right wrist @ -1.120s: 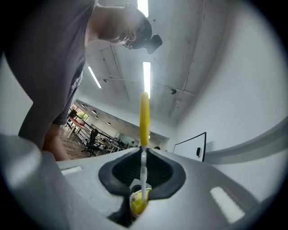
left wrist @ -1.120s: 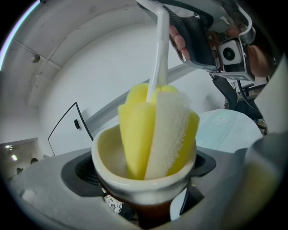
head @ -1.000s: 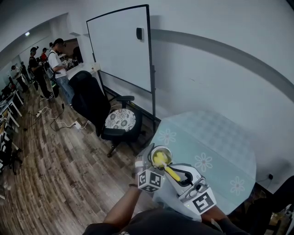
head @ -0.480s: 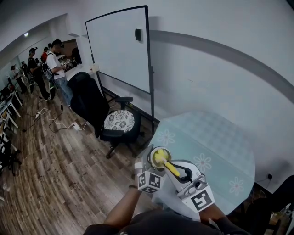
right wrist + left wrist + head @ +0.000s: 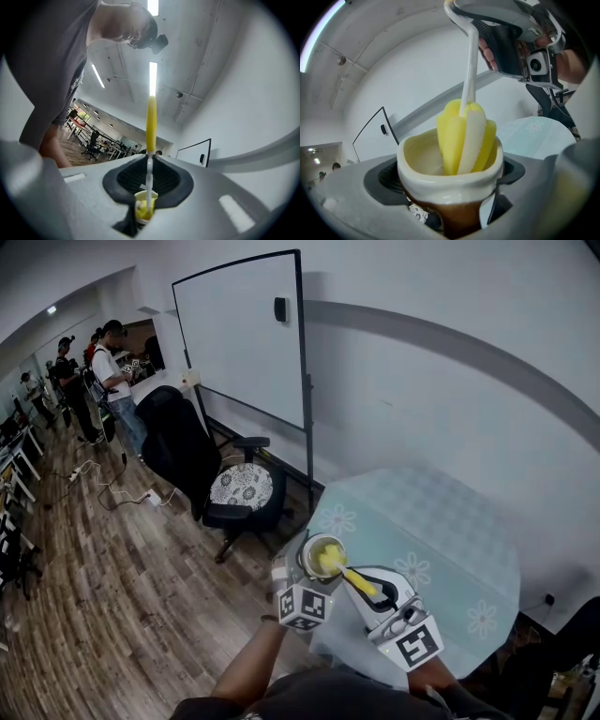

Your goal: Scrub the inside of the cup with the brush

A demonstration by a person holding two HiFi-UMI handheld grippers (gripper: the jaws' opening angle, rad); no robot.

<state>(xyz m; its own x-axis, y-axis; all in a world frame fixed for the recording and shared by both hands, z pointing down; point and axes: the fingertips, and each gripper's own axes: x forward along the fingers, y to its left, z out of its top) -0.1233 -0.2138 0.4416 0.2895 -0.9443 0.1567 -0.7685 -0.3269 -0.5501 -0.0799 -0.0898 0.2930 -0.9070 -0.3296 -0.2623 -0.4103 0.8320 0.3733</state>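
Observation:
A cup (image 5: pixel 323 556) with a cream rim and a brown body (image 5: pixel 450 187) is held up over the table's near edge. My left gripper (image 5: pixel 314 570) is shut on it, one jaw on each side of the body (image 5: pixel 452 201). The brush's yellow and white sponge head (image 5: pixel 466 136) sits inside the cup, partly above the rim. Its white stem (image 5: pixel 469 70) rises to the yellow handle (image 5: pixel 361 583), on which my right gripper (image 5: pixel 373 594) is shut. In the right gripper view the handle (image 5: pixel 151 122) runs up between the jaws, with the cup (image 5: pixel 143 208) below.
A round table with a pale green flowered cloth (image 5: pixel 441 540) lies under and to the right of the grippers. A black office chair (image 5: pixel 244 488) and a whiteboard (image 5: pixel 248 334) stand to the left of it. People (image 5: pixel 112 362) stand far off on the wooden floor.
Both grippers have shifted only slightly. The brush handle has tipped a little to the right while its head stays in the cup.

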